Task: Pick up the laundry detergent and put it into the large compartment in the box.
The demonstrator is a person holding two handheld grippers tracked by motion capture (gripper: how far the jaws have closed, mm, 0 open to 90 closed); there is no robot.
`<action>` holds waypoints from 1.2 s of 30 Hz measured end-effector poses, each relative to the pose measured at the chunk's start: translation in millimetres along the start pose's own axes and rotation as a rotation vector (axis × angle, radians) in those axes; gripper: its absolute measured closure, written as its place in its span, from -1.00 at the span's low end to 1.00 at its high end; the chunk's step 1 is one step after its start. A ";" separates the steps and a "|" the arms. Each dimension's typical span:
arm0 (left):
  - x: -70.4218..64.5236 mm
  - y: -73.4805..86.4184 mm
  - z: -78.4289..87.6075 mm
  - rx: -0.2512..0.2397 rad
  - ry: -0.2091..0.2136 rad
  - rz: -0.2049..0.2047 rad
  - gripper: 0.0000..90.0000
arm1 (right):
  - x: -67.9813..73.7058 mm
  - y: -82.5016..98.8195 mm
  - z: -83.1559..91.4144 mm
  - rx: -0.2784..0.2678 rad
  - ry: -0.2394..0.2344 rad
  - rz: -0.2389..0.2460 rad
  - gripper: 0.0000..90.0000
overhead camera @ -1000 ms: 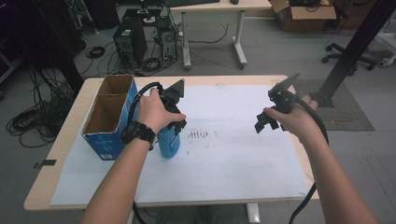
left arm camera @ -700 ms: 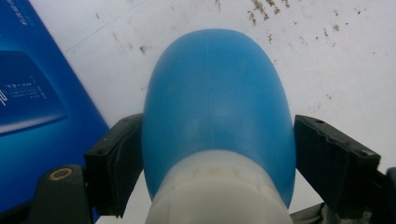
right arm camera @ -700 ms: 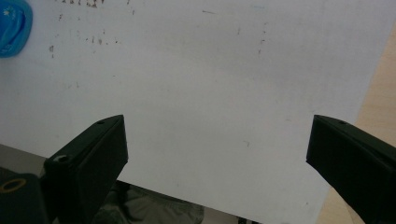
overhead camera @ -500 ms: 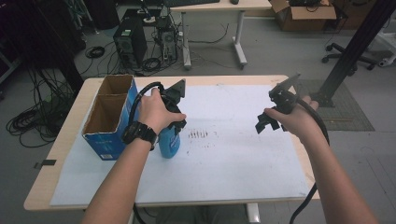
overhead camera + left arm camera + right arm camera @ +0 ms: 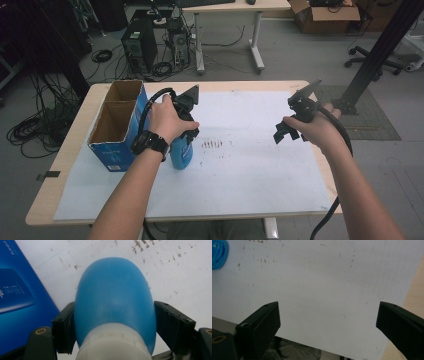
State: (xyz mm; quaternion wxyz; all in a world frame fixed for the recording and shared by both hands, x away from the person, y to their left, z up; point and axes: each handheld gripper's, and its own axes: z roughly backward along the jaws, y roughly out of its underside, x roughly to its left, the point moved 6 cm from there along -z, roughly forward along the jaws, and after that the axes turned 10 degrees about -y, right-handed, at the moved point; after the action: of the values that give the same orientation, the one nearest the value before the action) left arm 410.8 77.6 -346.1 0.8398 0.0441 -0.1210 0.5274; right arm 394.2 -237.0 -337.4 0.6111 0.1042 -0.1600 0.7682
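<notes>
Beside the blue box (image 5: 116,131), your left gripper (image 5: 113,325) has just closed on the blue bottle (image 5: 113,302)
Your right gripper (image 5: 327,322) hangs wide open over white paper (image 5: 324,282)

Left gripper (image 5: 112,327) jaws just closing in around the blue bottle (image 5: 113,297), narrower than a second ago, pads now against both flanks of the body just above the white collar (image 5: 112,342). In the high view, fingers of the left hand (image 5: 170,119) drawn a touch tighter on the gripper body, at 9 o'clock from the smudged marks (image 5: 212,145) on the white sheet (image 5: 250,170).
</notes>
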 end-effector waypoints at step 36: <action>6.0 2.1 3.8 0.010 -0.010 0.016 -0.17 | -1.9 5.3 5.0 -0.008 -0.004 -0.003 -0.87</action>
State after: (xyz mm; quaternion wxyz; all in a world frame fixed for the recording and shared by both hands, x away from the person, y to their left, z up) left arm 410.8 83.0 -341.0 0.8346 0.0501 -0.1229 0.5347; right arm 389.3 -241.7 -334.1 0.6123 0.1035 -0.1644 0.7664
